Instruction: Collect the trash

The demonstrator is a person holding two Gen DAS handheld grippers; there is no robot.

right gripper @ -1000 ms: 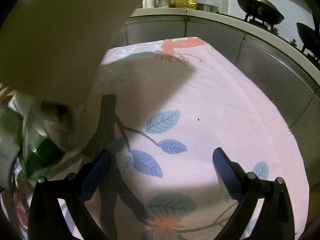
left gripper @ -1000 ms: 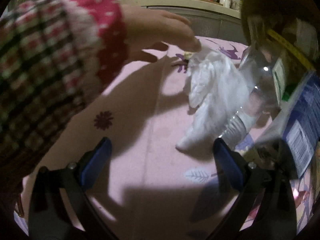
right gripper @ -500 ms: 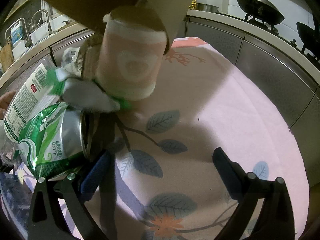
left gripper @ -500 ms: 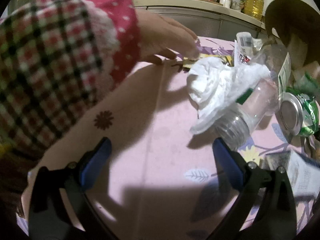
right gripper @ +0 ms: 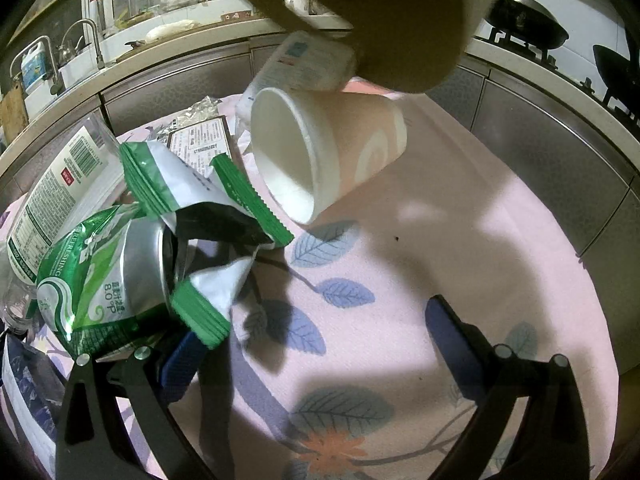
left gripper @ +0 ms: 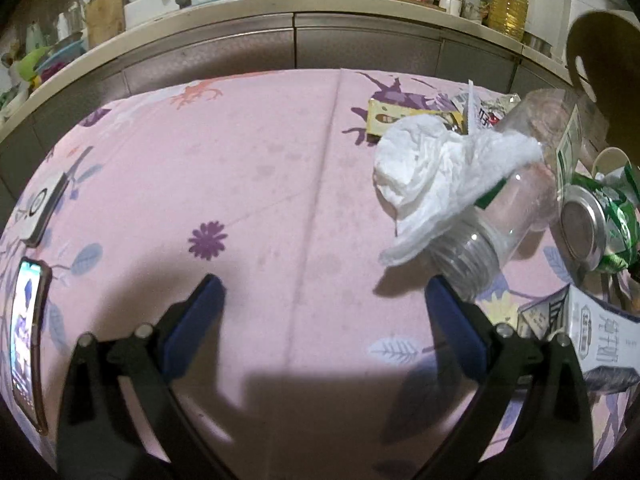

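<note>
Presently, your left gripper [left gripper: 322, 308] and right gripper [right gripper: 312, 332] both gape wide and empty; tissue [left gripper: 436, 172] at two o'clock, paper cup [right gripper: 320, 148] at twelve, green can [right gripper: 104, 276] at nine.

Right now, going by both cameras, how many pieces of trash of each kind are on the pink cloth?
Clear plastic bottle: 1
Green can: 1
Paper cup: 1
White tissue: 1
Green-and-white wrapper: 1
Carton: 1
Yellow packet: 1
Total: 7
</note>
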